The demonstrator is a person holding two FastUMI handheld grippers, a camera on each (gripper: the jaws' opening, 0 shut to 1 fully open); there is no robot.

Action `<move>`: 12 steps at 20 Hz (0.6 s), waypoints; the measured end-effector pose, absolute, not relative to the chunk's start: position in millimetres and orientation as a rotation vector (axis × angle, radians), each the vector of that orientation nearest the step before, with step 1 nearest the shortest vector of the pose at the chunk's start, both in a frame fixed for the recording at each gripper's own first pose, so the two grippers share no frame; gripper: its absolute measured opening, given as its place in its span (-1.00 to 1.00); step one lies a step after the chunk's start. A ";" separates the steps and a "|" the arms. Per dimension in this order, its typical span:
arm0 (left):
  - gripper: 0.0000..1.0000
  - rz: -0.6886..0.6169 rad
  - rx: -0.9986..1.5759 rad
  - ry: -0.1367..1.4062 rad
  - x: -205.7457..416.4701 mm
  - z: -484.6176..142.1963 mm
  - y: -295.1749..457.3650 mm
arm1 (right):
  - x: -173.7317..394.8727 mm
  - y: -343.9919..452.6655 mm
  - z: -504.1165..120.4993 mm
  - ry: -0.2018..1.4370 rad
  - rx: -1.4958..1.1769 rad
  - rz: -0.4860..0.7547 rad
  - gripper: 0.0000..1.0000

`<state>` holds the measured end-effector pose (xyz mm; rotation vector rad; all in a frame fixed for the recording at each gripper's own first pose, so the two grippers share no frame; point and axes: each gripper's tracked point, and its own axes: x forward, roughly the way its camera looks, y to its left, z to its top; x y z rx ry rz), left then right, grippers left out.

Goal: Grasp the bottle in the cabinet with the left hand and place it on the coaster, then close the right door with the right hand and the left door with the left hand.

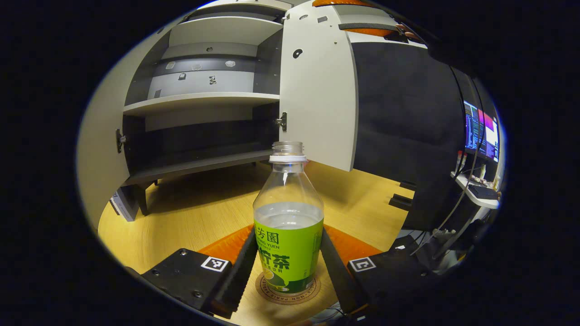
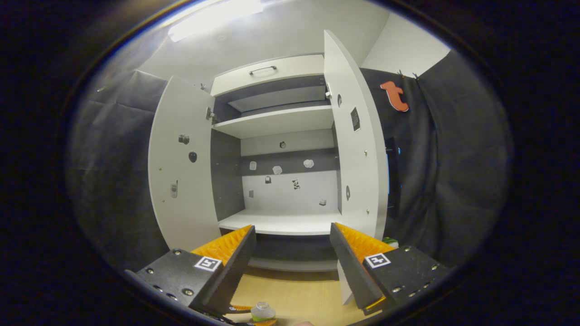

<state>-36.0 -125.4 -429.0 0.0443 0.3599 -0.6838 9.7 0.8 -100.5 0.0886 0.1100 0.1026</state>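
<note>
Two cabinet doors stand wide open, and the bottle point(image 1: 288, 222) already stands upright on the round coaster point(image 1: 288, 290) on the wooden tabletop point(image 1: 190, 217), so the first part of the task looks done and the doors remain. The left tongs point(image 1: 288, 260) bracket the bottle's labelled lower body, one finger on each side; whether they press on the label or are just off it cannot be told here, so the grip may be at the point of letting go. The bottle sits squarely between the fingers and centred on the coaster, with the cabinet point(image 1: 204, 99) well beyond it and its shelves bare. Keeping the left tongs low and level makes sense while the uncapped, part-filled bottle settles. The right tongs point(image 2: 292, 262) hang spread apart with nothing between them, raised and facing the cabinet interior, with the right door point(image 2: 358, 149) just beyond the right-hand finger and the left door point(image 2: 181, 172) farther to the other side. That stance seems to ready the right tongs for pushing the right door shut. The bottle's neck shows at the bottom of the right gripper view, below and nearer than the tongs.
</note>
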 end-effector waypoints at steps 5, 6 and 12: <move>0.65 -0.672 0.052 0.376 -36.4 -428.0 -115.7 | 1.0 -0.4 -102.7 0.123 0.068 0.101 0.98; 0.65 -0.670 0.055 0.385 -39.3 -429.1 -113.3 | -0.5 -0.4 -101.8 0.122 0.070 0.101 0.98; 0.70 -0.679 0.072 0.412 -49.7 -424.3 -105.2 | -17.2 0.8 -97.7 0.120 0.067 0.100 0.98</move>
